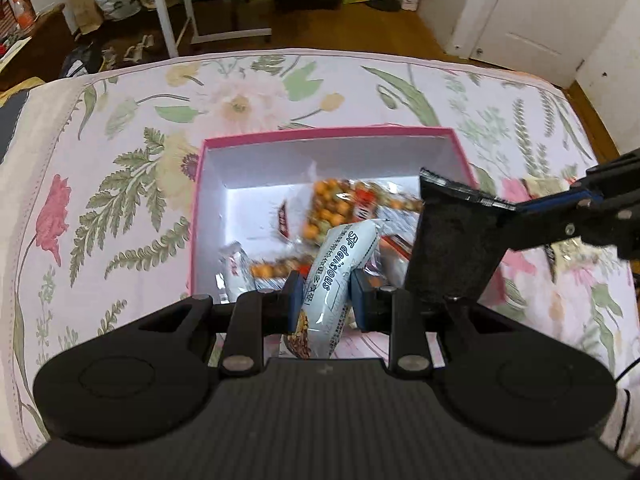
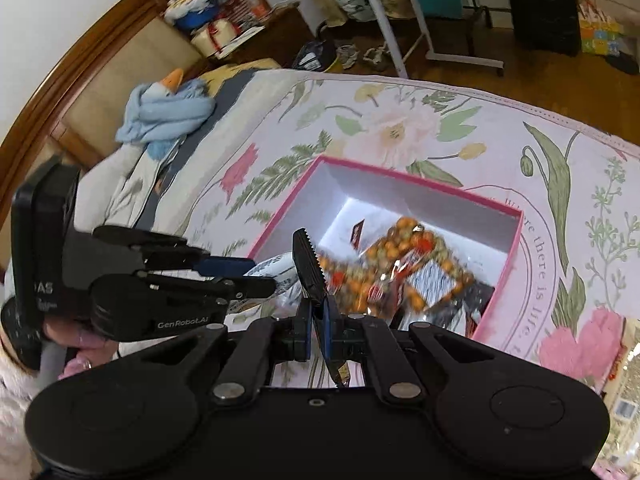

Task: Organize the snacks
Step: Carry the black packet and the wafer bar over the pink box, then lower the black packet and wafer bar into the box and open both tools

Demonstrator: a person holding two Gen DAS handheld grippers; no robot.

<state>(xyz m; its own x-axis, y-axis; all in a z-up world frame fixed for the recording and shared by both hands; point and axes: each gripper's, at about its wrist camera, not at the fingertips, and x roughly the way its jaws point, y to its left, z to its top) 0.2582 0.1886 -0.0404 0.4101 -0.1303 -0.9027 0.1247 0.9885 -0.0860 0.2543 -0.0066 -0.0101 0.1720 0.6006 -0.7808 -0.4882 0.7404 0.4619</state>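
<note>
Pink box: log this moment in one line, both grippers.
left gripper shut on light-blue snack pack | right gripper shut on black packet | both over pink box | snacks inside

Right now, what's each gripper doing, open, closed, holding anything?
Left gripper: closed on the light blue snack packet.
Right gripper: closed on the black snack packet.

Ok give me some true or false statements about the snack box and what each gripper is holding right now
1. The left gripper is shut on a pale blue snack packet. True.
2. The right gripper is open and holds nothing. False: its jaws are shut on a black packet.
3. The pink box has snacks in it. True: orange-patterned packets lie inside.
4. The box stands on a wooden desk. False: it rests on a floral bedspread.
5. The box's inside walls are white. True.
</note>
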